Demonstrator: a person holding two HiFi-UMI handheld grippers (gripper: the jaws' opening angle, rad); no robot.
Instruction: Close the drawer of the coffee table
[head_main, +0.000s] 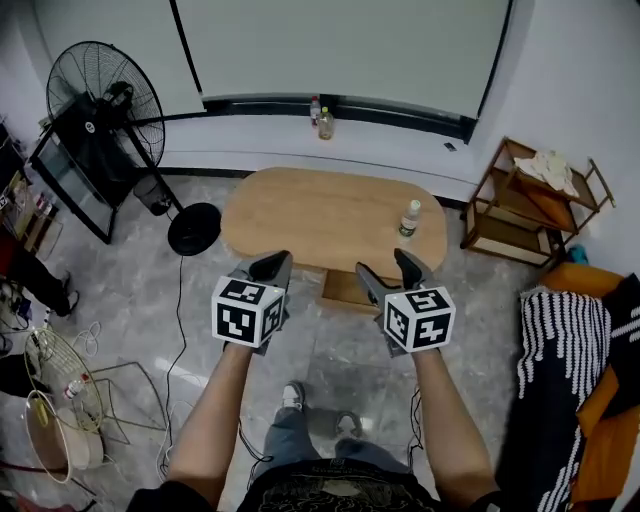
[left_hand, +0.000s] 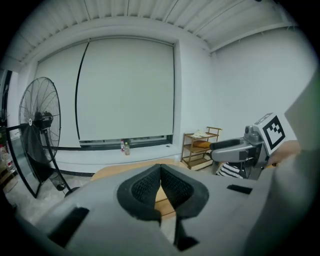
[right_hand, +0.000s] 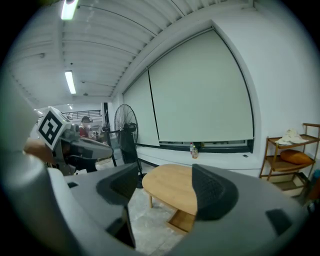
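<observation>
**While the drawer stood open, the approach seemed under way**

Head view: the drawer (head_main: 345, 290) jutted from the coffee table's (head_main: 330, 215) near edge, its contents hidden. The left gripper (head_main: 270, 268) and right gripper (head_main: 392, 272) hovered short of it.

Left gripper view: jaws together, empty.

Right gripper view: jaws wide, empty.

Next, probably a push on the drawer front.

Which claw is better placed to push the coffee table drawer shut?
Probably the right. In the head view the right claw lines up with the open drawer under the coffee table, and its own view frames the drawer between its open jaws. The left claw, shut, sits further left.
</observation>
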